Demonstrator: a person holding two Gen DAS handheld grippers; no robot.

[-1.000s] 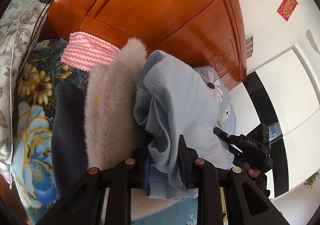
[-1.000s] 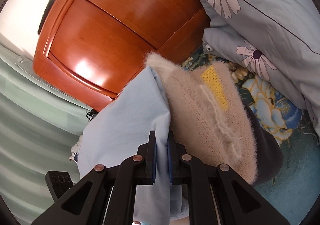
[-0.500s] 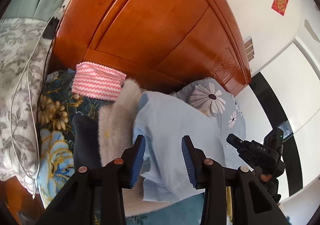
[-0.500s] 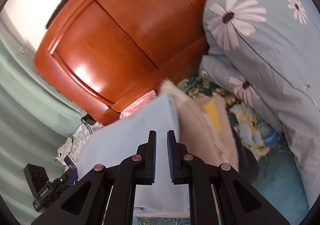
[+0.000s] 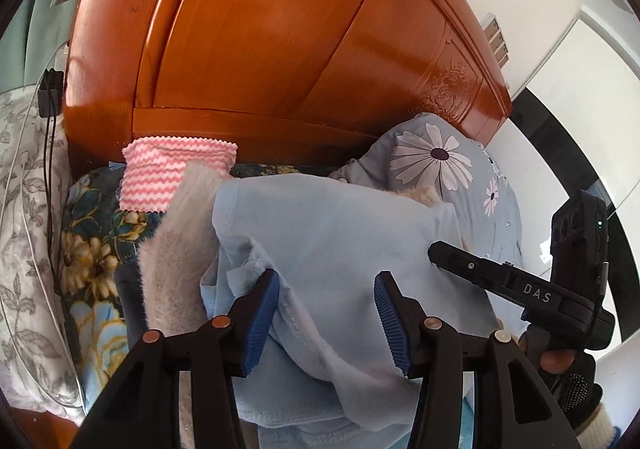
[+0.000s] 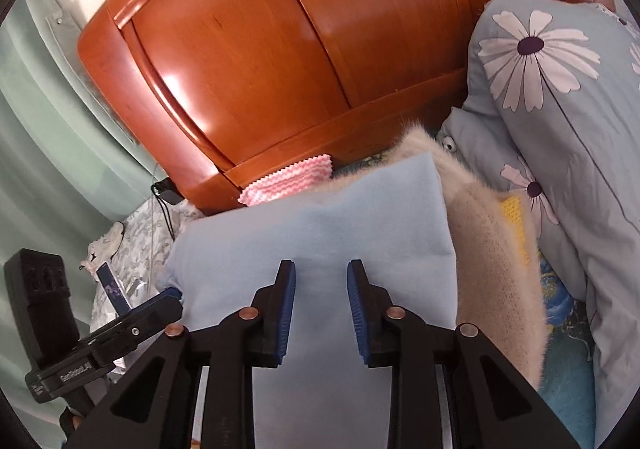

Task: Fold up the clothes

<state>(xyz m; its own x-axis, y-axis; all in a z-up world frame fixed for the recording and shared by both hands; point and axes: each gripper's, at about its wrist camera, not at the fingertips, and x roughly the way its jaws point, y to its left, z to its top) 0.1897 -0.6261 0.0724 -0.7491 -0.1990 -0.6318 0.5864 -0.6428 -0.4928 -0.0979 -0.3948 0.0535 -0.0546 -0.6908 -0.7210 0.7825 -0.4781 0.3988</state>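
A folded light blue garment (image 5: pixel 332 233) (image 6: pixel 320 233) lies on top of a fuzzy beige sweater (image 5: pixel 176 249) (image 6: pixel 492 249), which rests on a dark garment (image 5: pixel 128 289). My left gripper (image 5: pixel 326 289) hovers just over the blue garment's rumpled near edge. Its jaws are opening and the pads stand clear of the cloth. My right gripper (image 6: pixel 321 281) is above the smooth blue fold. Its jaws are opening too, with nothing pinched between them. The right gripper's black body also shows in the left wrist view at the right, with a hand (image 5: pixel 556 357) holding it.
A wooden headboard (image 5: pixel 280 41) (image 6: pixel 280 49) rises behind the pile. A pink zigzag cloth (image 5: pixel 176 173) (image 6: pixel 288 181) lies at its foot. A daisy-print pillow (image 5: pixel 440 165) (image 6: pixel 560 89) sits to the right, and a grey floral pillow (image 5: pixel 28 249) with a cable to the left, on a floral bedspread (image 5: pixel 88 257).
Both grippers were shut on the blue garment a second ago. They have let it go, opened and drawn back and up. The garment now lies flat on the pile.
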